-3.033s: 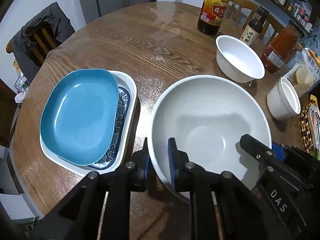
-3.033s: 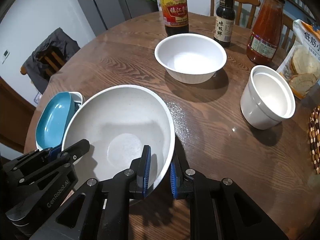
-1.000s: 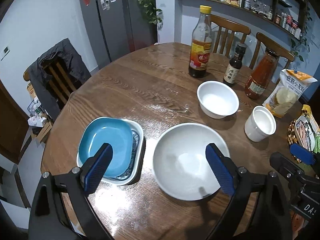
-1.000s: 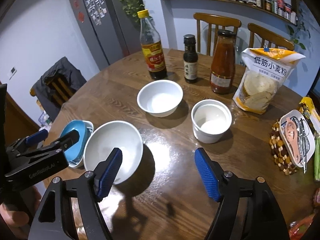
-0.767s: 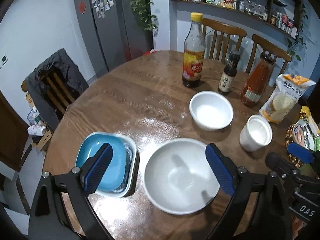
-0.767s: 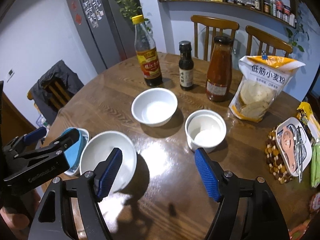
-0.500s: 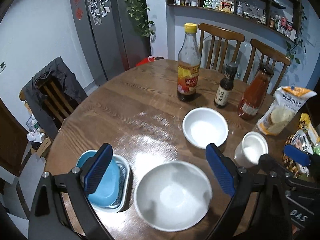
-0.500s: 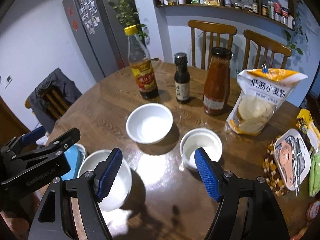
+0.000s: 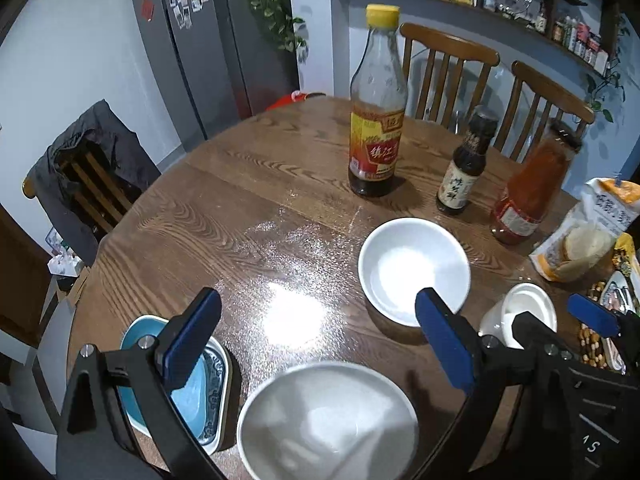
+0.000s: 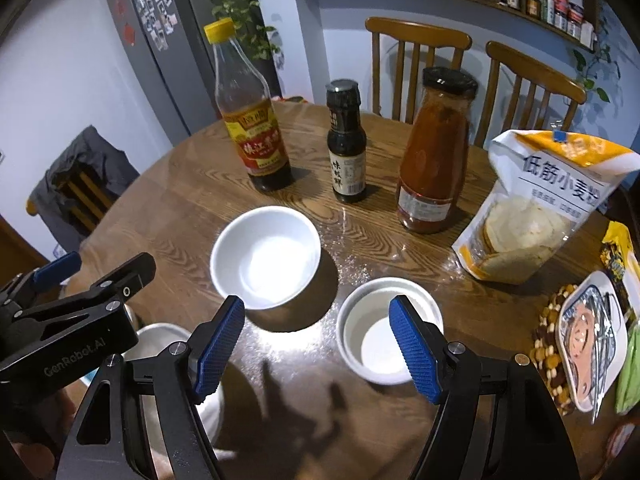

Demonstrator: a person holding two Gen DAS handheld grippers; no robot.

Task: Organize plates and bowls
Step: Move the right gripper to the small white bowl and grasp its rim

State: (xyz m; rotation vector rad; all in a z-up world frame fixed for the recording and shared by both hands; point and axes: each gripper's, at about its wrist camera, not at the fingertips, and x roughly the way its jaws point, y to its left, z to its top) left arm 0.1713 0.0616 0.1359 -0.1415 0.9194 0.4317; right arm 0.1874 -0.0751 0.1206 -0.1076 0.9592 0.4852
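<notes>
Your round wooden bench point(image 9: 248, 200) carries a large white bowl point(image 9: 328, 420) beside stacked plates point(image 9: 200, 392); chairs point(image 10: 416, 60) and fridge point(image 9: 192, 40) stand behind. Left hand-held gripper point(image 9: 316, 344) and right hand-held gripper point(image 10: 316, 352) both hang released, grasping nothing.

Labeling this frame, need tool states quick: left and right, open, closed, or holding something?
Left tool: open, holding nothing.
Right tool: open, holding nothing.

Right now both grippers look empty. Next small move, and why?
Probably ease the right gripper toward the medium bowl to nest it in the big bowl. Both grippers stand open and empty, and that bowl sits apart, unstacked.
</notes>
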